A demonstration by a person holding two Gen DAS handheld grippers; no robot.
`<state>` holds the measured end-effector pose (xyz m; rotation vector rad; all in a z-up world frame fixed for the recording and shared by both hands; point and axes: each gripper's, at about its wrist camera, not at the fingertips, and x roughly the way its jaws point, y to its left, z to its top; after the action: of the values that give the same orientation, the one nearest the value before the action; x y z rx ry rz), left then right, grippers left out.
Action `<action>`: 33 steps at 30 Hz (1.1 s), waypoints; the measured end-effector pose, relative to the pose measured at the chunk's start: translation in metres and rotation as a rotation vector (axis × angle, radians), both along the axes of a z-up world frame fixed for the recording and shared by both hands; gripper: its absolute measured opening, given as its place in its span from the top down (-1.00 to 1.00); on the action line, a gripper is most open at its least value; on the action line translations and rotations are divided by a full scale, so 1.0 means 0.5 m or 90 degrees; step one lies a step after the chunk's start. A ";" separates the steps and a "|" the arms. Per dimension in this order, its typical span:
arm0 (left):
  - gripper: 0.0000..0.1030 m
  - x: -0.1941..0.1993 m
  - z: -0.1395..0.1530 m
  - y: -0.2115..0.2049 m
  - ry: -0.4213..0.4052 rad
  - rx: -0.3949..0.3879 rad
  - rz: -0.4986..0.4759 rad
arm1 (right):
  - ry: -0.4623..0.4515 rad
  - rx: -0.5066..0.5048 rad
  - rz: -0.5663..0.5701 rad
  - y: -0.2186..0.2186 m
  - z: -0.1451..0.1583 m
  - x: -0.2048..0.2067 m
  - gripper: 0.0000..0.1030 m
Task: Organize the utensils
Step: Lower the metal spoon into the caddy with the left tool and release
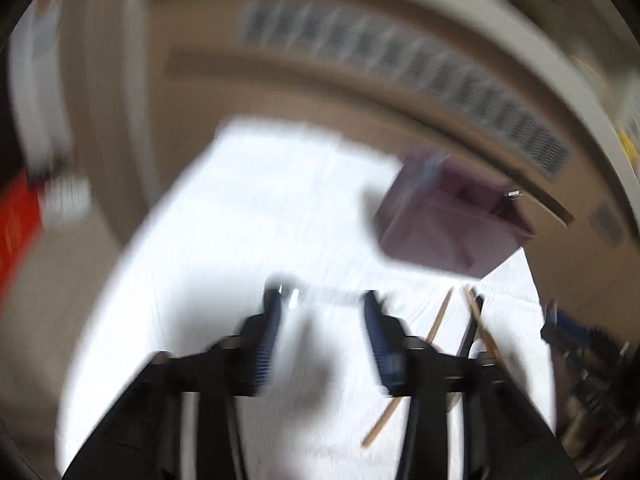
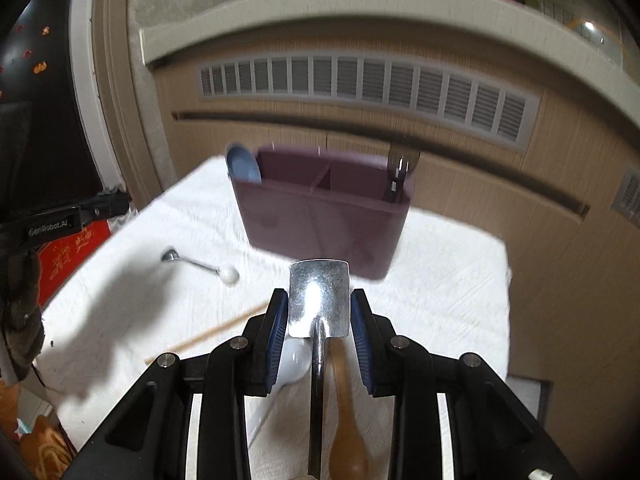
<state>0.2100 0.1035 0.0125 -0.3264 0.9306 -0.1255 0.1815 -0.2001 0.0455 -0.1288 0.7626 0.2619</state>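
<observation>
My right gripper (image 2: 319, 312) is shut on the flat blade of a shiny metal scoop (image 2: 319, 296), raised above the white cloth (image 2: 440, 280) in front of the purple utensil holder (image 2: 320, 220). The holder has a blue spoon (image 2: 242, 164) in its left end and a fork (image 2: 400, 172) in its right end. In the blurred left wrist view, my left gripper (image 1: 324, 320) stands open with nothing between its fingers. A small metal spoon (image 1: 320, 294) lies on the cloth just beyond its tips. The same spoon (image 2: 200, 266) shows in the right wrist view.
Wooden chopsticks (image 1: 438, 320) lie on the cloth, one chopstick (image 2: 216, 330) left of my right gripper. A white spoon (image 2: 294, 364) and a wooden spoon (image 2: 346, 420) lie under it. The holder (image 1: 448, 220) stands at the cloth's far side, before a cabinet with a vent (image 2: 360, 84).
</observation>
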 end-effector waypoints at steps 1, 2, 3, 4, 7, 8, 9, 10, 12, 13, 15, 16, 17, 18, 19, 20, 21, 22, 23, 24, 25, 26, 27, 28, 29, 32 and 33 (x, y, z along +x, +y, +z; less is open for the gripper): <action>0.09 0.007 -0.028 0.014 0.039 -0.027 0.003 | 0.008 -0.004 0.000 0.001 -0.013 0.003 0.43; 0.09 0.015 -0.054 0.020 0.074 -0.043 -0.001 | 0.013 -0.007 0.001 0.001 -0.022 0.004 0.43; 0.08 0.022 -0.072 0.021 0.097 -0.049 -0.003 | 0.020 -0.007 0.002 0.002 -0.033 0.007 0.43; 0.08 0.030 -0.085 0.020 0.110 -0.051 -0.001 | 0.031 -0.004 0.004 0.003 -0.046 0.013 0.43; -0.01 0.061 -0.094 0.012 0.108 -0.043 0.014 | 0.045 -0.001 0.007 0.008 -0.069 0.027 0.43; -0.02 0.074 -0.095 0.009 0.107 -0.040 0.018 | 0.048 0.000 0.008 0.009 -0.073 0.028 0.43; -0.06 0.089 -0.098 0.006 0.110 -0.035 0.024 | 0.051 0.003 0.009 0.009 -0.077 0.031 0.43; -0.07 0.105 -0.104 0.007 0.116 -0.030 0.032 | 0.055 0.004 0.010 0.009 -0.081 0.035 0.43; -0.08 0.130 -0.115 0.008 0.128 -0.037 0.050 | 0.062 0.004 0.007 0.009 -0.087 0.039 0.43; -0.14 0.142 -0.114 0.009 0.126 -0.039 0.060 | 0.064 0.004 0.004 0.007 -0.089 0.040 0.43; -0.24 0.167 -0.117 0.011 0.136 -0.062 0.075 | 0.066 0.004 0.000 0.005 -0.091 0.040 0.43; -0.24 0.178 -0.120 0.013 0.138 -0.070 0.084 | 0.067 0.003 -0.002 0.004 -0.093 0.041 0.43; -0.24 0.189 -0.120 0.013 0.139 -0.065 0.090 | 0.068 0.001 -0.003 0.003 -0.095 0.042 0.43; -0.24 0.198 -0.120 0.009 0.140 -0.054 0.093 | 0.070 0.001 -0.003 0.004 -0.097 0.043 0.43; -0.24 0.206 -0.119 0.000 0.137 -0.036 0.092 | 0.072 0.002 -0.003 0.004 -0.099 0.045 0.43; -0.24 0.210 -0.119 -0.009 0.132 -0.016 0.087 | 0.074 0.003 -0.002 0.006 -0.100 0.046 0.43; -0.24 0.213 -0.120 -0.021 0.123 0.009 0.081 | 0.076 0.004 -0.002 0.006 -0.103 0.048 0.43; -0.24 0.213 -0.122 -0.034 0.113 0.039 0.077 | 0.079 0.003 -0.003 0.007 -0.107 0.050 0.43; -0.22 0.209 -0.123 -0.049 0.101 0.072 0.072 | 0.080 0.003 -0.004 0.006 -0.109 0.051 0.43; -0.16 0.204 -0.125 -0.060 0.092 0.099 0.067 | 0.082 0.001 -0.007 0.006 -0.112 0.052 0.43; -0.09 0.194 -0.127 -0.071 0.079 0.130 0.060 | 0.081 -0.001 -0.009 0.006 -0.114 0.053 0.43; -0.07 0.184 -0.130 -0.076 0.072 0.146 0.053 | 0.080 -0.003 -0.011 0.004 -0.114 0.052 0.43; -0.07 0.171 -0.131 -0.078 0.069 0.154 0.049 | 0.078 -0.006 -0.014 0.003 -0.113 0.051 0.43; -0.07 0.151 -0.130 -0.072 0.069 0.140 0.053 | 0.074 -0.009 -0.016 0.002 -0.111 0.050 0.43; -0.07 0.134 -0.128 -0.062 0.072 0.116 0.058 | 0.068 -0.012 -0.018 0.000 -0.108 0.047 0.43; -0.05 0.070 -0.087 -0.060 0.010 0.066 0.010 | 0.049 -0.022 -0.018 -0.002 -0.099 0.037 0.43; -0.05 0.058 -0.070 -0.086 -0.022 0.093 -0.053 | 0.045 -0.023 -0.016 -0.003 -0.097 0.035 0.43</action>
<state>0.2390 0.0607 -0.0224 -0.1501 0.9136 -0.1380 0.1990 -0.2015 -0.0030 -0.1442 0.8383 0.2302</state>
